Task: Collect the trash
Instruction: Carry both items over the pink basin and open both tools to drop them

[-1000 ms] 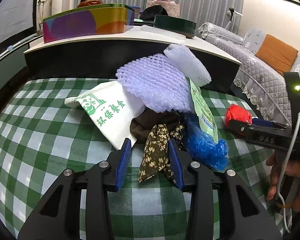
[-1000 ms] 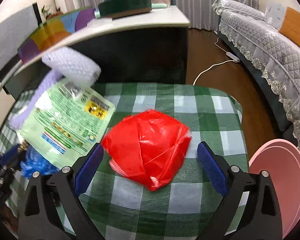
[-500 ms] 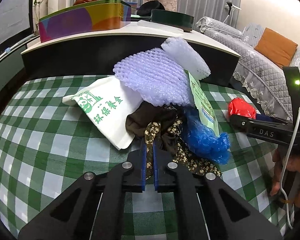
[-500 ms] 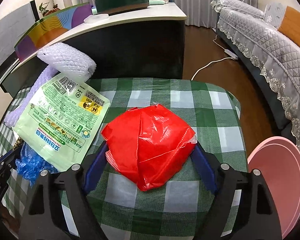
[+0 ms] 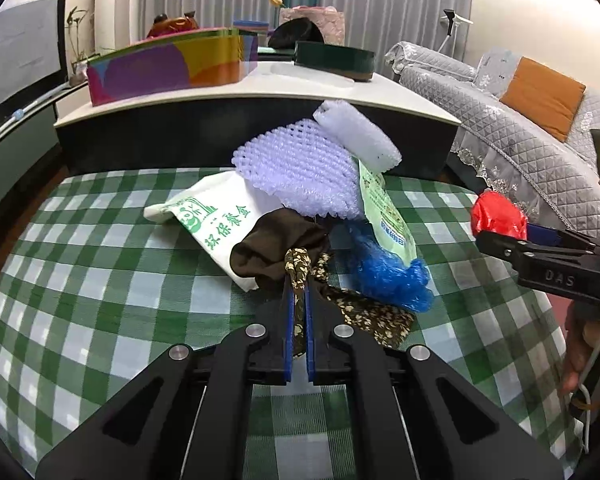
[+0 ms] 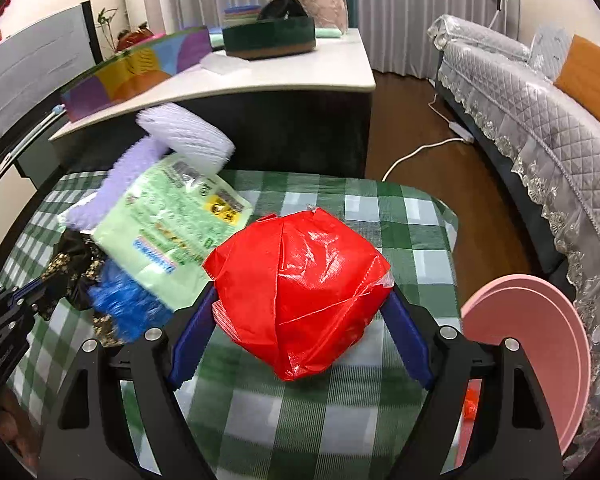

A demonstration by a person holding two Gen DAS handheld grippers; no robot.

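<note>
A trash pile lies on the green checked tablecloth: purple foam netting, a white printed bag, a green packet, a blue plastic wad and a brown floral cloth. My left gripper is shut on the floral cloth and lifts a strip of it. My right gripper is shut on a crumpled red plastic bag and holds it above the cloth; the red bag also shows in the left wrist view.
A pink bin stands at the right beside the table. A dark counter with a coloured box and a green tin rises behind the pile. A grey quilted sofa is on the right.
My left gripper closed on the floral cloth and lifted it slightly. My right gripper closed on the red bag and raised it off the tablecloth.
</note>
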